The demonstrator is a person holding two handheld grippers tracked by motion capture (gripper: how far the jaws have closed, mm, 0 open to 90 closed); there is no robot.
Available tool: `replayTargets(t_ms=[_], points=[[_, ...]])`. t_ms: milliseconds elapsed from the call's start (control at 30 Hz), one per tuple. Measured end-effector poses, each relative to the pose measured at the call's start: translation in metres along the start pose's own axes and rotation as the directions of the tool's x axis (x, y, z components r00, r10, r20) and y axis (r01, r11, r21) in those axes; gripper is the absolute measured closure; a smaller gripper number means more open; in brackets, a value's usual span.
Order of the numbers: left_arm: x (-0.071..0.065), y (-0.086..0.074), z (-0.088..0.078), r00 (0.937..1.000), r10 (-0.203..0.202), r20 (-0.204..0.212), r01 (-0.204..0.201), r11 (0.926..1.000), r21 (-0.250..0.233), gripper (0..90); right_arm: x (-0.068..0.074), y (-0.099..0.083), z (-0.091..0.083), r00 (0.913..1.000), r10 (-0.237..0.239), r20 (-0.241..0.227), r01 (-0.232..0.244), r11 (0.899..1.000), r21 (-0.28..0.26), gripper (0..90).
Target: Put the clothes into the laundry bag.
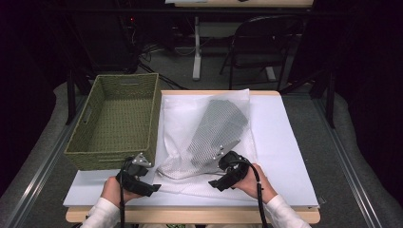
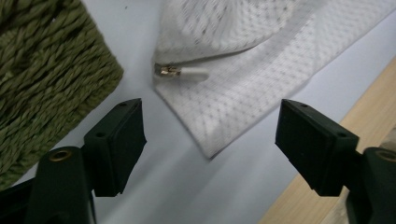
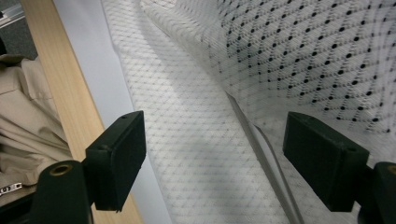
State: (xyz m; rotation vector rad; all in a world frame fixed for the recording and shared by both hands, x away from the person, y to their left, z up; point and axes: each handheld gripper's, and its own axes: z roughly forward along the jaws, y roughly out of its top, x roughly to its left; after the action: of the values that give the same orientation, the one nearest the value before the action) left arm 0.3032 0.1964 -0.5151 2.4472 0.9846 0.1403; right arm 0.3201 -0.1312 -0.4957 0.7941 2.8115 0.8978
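Centrally on the white sheet [image 1: 285, 142] that covers the table [image 1: 190, 214] lies a white mesh laundry bag [image 1: 209, 128], with a dark item visible through its mesh. The bag's near corner points toward the person, and a zipper pull [image 2: 180, 71] rests on the fabric just above that corner. The left tongs [image 1: 151, 186] hover just beside this corner, jaws standing wide apart with nothing between the pads. The right tongs [image 1: 219, 176] sit at the bag's near edge, jaws likewise spread over the mesh without pressing on it. A green woven basket [image 1: 85, 142] stands at the table's left side, just beside the bag.
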Motion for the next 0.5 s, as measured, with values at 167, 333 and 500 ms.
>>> replayTargets(t_ms=[167, 333, 500], points=[[0.002, -0.001, 0.009, 1.0000, 0.002, 0.008, -0.002, 0.9988, 0.049, 28.6, 0.002, 0.000, 0.003, 1.0000, -0.002, -0.009, 0.002, 1.000, 0.004, 22.3], [0.000, -0.002, 0.014, 0.9998, 0.002, 0.021, -0.003, 0.9979, 0.065, 31.5, 0.002, 0.001, 0.003, 0.9999, -0.006, -0.013, 0.006, 1.000, -0.003, 23.4], [-0.002, -0.003, 0.017, 0.9995, 0.015, 0.029, -0.017, 0.9966, 0.080, 38.8, 0.001, 0.001, 0.002, 0.9997, 0.003, -0.024, -0.003, 1.000, -0.013, 24.1]])
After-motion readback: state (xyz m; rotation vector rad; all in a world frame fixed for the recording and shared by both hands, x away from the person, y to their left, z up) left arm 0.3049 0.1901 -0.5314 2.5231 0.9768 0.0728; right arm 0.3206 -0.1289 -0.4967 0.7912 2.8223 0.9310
